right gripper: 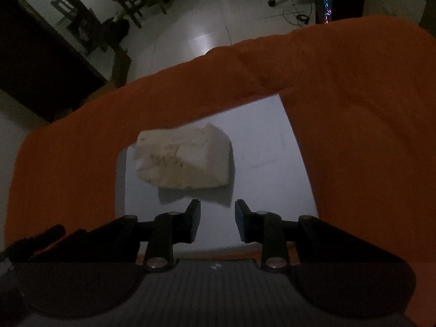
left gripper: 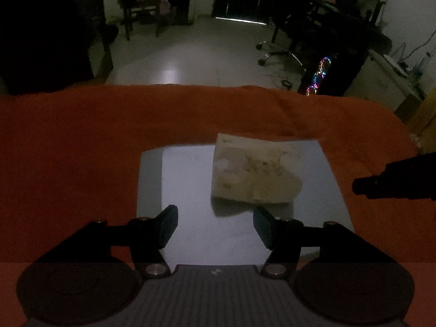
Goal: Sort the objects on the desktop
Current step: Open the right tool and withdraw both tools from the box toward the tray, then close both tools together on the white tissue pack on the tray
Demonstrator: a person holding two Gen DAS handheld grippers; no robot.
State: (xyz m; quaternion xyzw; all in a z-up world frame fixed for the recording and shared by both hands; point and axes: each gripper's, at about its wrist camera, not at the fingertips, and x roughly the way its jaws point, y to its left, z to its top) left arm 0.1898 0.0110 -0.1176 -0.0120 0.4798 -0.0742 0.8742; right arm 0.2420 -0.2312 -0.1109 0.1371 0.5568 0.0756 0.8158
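The orange cloth (left gripper: 81, 141) over the table looked matt and softly napped, creased near its far edge. On it lay a smooth, flat white sheet (left gripper: 190, 190), paper or thin board, faintly sheeny. The cream folded rag (left gripper: 253, 171) on the sheet seemed limp, rumpled fabric with dull stains. The left gripper (left gripper: 215, 226) had matt black plastic fingers with bright metal pivots. The floor tiles (left gripper: 177, 54) shone glossy.

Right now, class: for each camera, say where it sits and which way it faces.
Left wrist: on the left claw, facing down over a pale sheet with a crumpled paper; the other tool's dark tip shows.
Right wrist: on the right claw, facing down likewise.
Shared: sheet, crumpled paper, orange cloth.
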